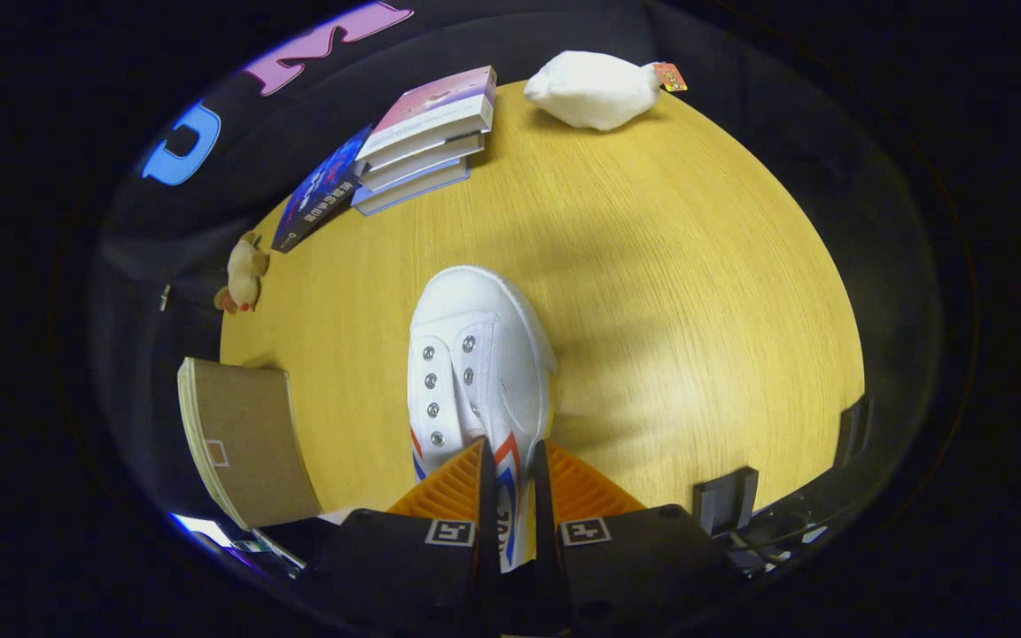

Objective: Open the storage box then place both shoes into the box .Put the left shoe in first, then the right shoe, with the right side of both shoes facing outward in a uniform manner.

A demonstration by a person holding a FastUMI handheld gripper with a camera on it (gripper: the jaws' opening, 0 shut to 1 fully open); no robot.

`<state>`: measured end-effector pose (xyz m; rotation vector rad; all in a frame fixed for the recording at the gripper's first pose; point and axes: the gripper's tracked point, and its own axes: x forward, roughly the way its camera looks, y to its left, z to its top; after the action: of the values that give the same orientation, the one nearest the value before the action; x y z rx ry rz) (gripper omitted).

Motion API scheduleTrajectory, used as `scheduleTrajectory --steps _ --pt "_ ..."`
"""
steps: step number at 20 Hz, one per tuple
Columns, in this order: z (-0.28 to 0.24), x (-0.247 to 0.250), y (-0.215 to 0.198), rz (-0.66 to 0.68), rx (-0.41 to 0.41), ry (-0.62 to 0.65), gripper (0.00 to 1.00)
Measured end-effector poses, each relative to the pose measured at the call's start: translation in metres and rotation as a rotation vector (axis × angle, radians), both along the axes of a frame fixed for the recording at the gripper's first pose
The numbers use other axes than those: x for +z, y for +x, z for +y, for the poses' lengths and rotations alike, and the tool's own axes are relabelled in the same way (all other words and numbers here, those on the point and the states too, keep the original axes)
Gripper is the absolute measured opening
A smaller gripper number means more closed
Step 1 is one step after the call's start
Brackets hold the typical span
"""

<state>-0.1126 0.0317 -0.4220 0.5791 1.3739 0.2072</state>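
A round wooden table [652, 292] carries everything here, with the booth's dark cloth wall behind it. The landmark is the white canvas sneaker [475, 372], which hangs toe-forward from the gripper [510, 478]: the two fingers are drawn narrow and press on the shoe's side wall near the heel, one inside the opening and one outside, so the shoe appears lifted above the tabletop, judging by the shadow spread to its right. Pinching the thin collar rather than the whole body probably suits the fingers' small span and keeps the striped side readable for orienting it.

Left of the sneaker, and close to the fingers' side, stands a brown cardboard box panel [245, 443], likely the storage box or its lid; whether it is open cannot be told. Beyond the sneaker's toe, to the left, lies a stack of books [426, 133], with a small plush toy [245, 270] further left at the table edge. Beyond the toe to the right sits a white plush toy [595, 89]. Which shoe of the pair this is cannot be told.
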Motion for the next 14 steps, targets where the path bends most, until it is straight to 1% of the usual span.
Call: scheduleTrajectory --steps 2,8,11,14 --pt "0.017 0.032 0.003 -0.024 -0.011 0.029 0.20" --pt "0.103 0.147 0.016 -0.139 0.030 0.146 0.20" --pt "0.154 0.189 0.014 -0.165 0.071 0.193 0.20" --pt "0.206 0.219 0.002 -0.147 0.104 0.255 0.20"
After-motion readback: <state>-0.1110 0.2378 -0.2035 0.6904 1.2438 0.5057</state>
